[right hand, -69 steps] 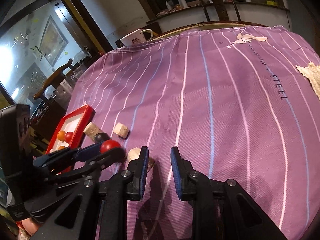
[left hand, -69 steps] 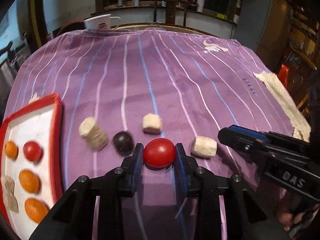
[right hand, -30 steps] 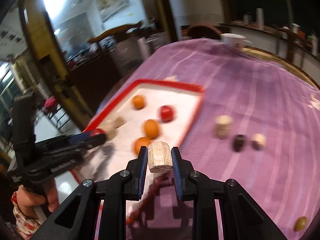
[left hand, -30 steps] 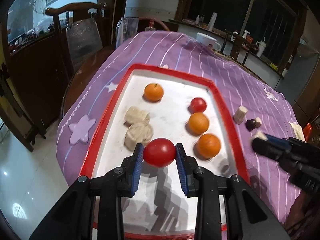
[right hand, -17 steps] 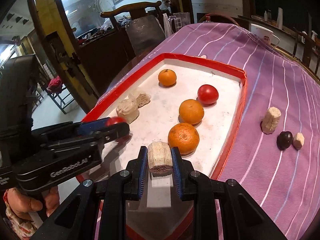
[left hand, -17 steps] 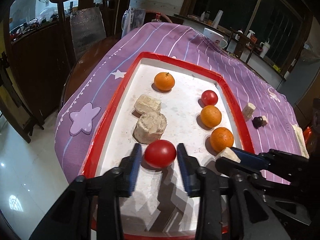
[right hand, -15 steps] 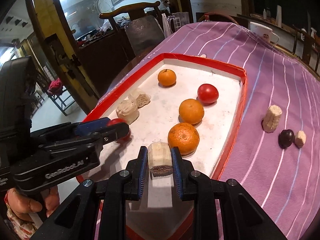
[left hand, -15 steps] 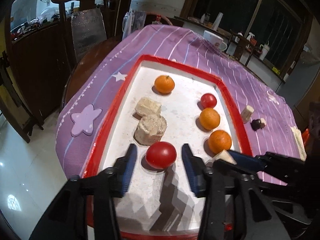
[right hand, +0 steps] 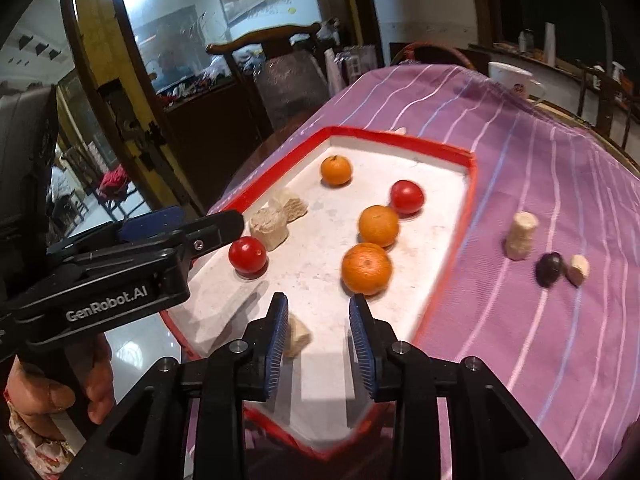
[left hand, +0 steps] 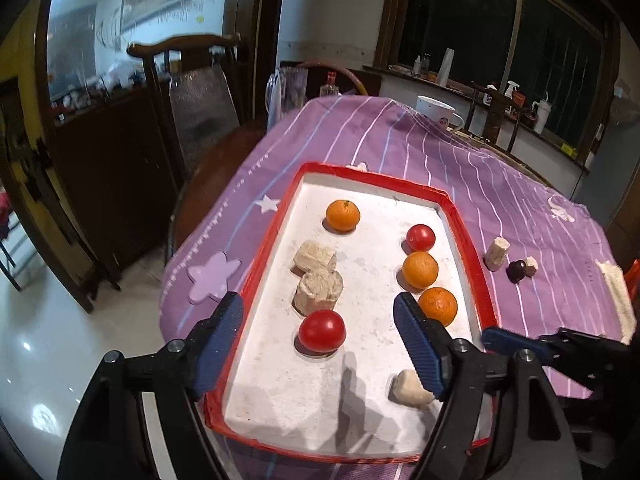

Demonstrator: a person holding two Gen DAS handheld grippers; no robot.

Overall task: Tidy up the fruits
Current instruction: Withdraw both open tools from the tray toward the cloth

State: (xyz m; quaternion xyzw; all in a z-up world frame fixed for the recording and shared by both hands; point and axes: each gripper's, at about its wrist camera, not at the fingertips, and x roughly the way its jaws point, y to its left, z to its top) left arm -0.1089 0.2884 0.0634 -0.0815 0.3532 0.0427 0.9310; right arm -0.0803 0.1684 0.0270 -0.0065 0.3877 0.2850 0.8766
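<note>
Two pieces released on white tray with red rim: round red tomato low centre, pale beige chunk lower. Left gripper opening wide, nothing pressed. Right gripper opening, chunk touching no pad clearly.

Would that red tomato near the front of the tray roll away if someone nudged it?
Probably yes: the tomato is round and smooth, and nothing touches it on the flat white tray. It likely would not go far, since the raised red rim surrounds it. Its glossy skin hints it could slip from a loose grip.
</note>
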